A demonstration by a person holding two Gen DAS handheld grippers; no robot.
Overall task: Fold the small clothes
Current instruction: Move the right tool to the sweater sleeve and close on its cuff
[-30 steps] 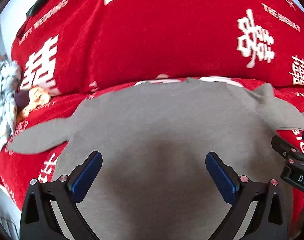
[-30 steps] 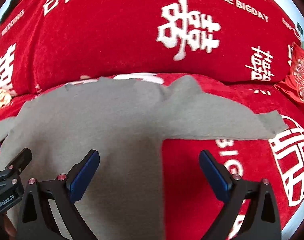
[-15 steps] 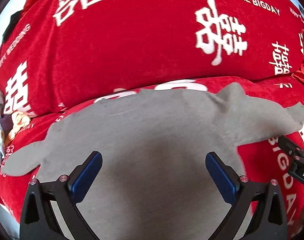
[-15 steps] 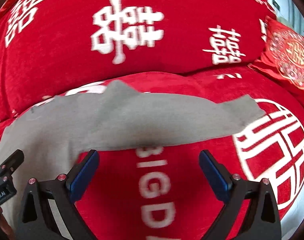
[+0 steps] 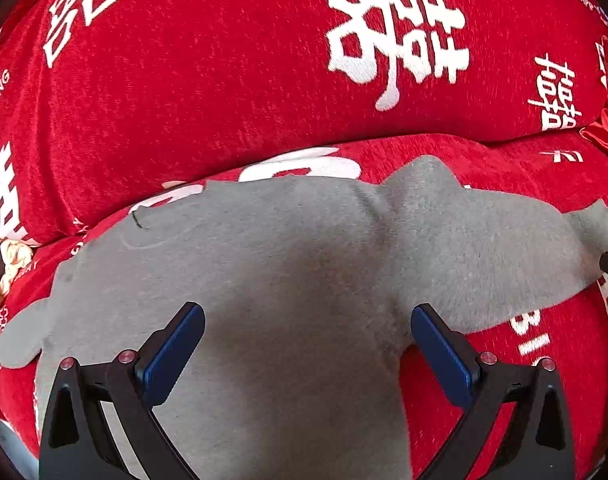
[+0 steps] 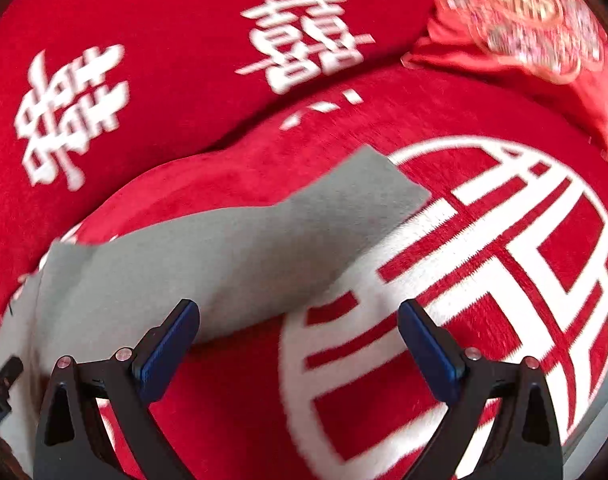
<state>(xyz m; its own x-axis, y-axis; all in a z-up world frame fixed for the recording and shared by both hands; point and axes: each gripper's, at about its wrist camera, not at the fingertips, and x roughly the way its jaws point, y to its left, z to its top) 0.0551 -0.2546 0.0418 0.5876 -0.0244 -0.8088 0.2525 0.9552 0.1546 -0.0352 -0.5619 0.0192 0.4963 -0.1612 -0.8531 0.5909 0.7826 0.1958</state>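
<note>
Left wrist view: my left gripper [image 5: 306,354] gapes wide over the grey shirt [image 5: 263,280] spread on the red sofa cover [image 5: 223,80]. My right gripper [image 6: 297,342] is spread too, gripping nothing, above the sleeve [image 6: 263,248].

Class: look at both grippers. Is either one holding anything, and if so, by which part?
Nothing is held. The left gripper is open above the grey shirt; the right gripper is open beside its sleeve.
</note>
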